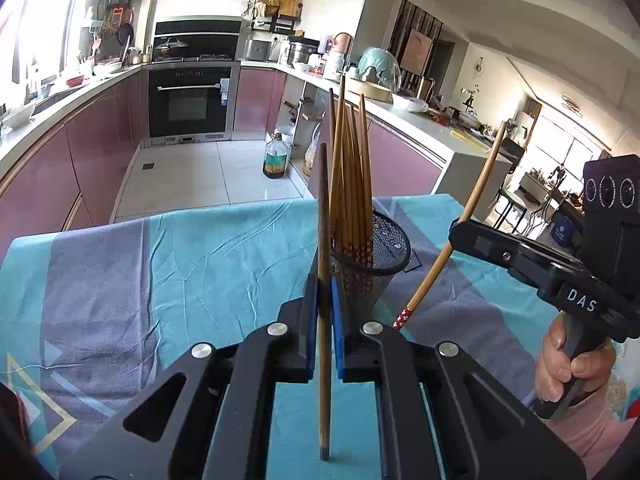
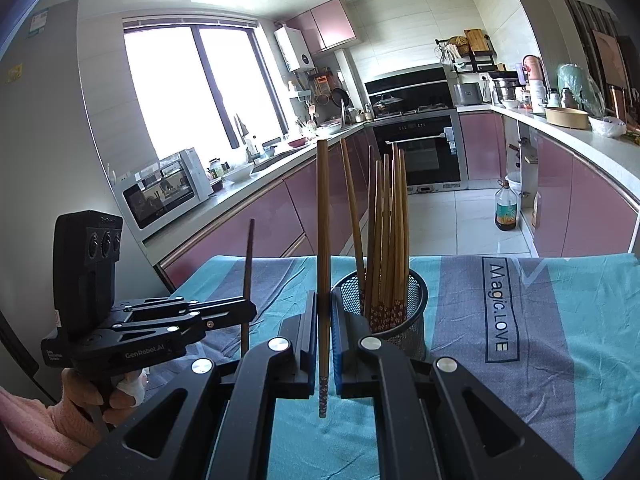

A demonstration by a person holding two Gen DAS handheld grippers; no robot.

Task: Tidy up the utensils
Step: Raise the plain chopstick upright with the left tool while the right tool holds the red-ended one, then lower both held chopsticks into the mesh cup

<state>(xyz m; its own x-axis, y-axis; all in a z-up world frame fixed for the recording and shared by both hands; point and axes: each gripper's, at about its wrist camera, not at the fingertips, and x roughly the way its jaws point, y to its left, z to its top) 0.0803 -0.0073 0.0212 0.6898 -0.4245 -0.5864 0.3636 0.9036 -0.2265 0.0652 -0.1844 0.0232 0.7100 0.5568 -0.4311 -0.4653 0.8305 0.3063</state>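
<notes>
My left gripper (image 1: 324, 294) is shut on a dark brown chopstick (image 1: 323, 208) that stands upright between its blue pads. Just behind it, a black mesh cup (image 1: 390, 252) on the teal and grey tablecloth (image 1: 180, 272) holds several light wooden chopsticks (image 1: 352, 184), flower-patterned ends down. To the right, my right gripper (image 1: 454, 236) is shut on a slanted light chopstick (image 1: 476, 188). In the right wrist view, that light chopstick (image 2: 323, 240) stands upright in the shut right gripper (image 2: 323, 312), the mesh cup (image 2: 404, 320) just beyond. The left gripper (image 2: 249, 309) holds the dark chopstick (image 2: 249, 256) at the left.
The table's far edge (image 1: 224, 210) drops to a tiled kitchen floor with an oil bottle (image 1: 276, 158). Pink cabinets and crowded counters run along both sides, and an oven (image 1: 190, 102) stands at the back. A hand (image 1: 560, 364) grips the right handle.
</notes>
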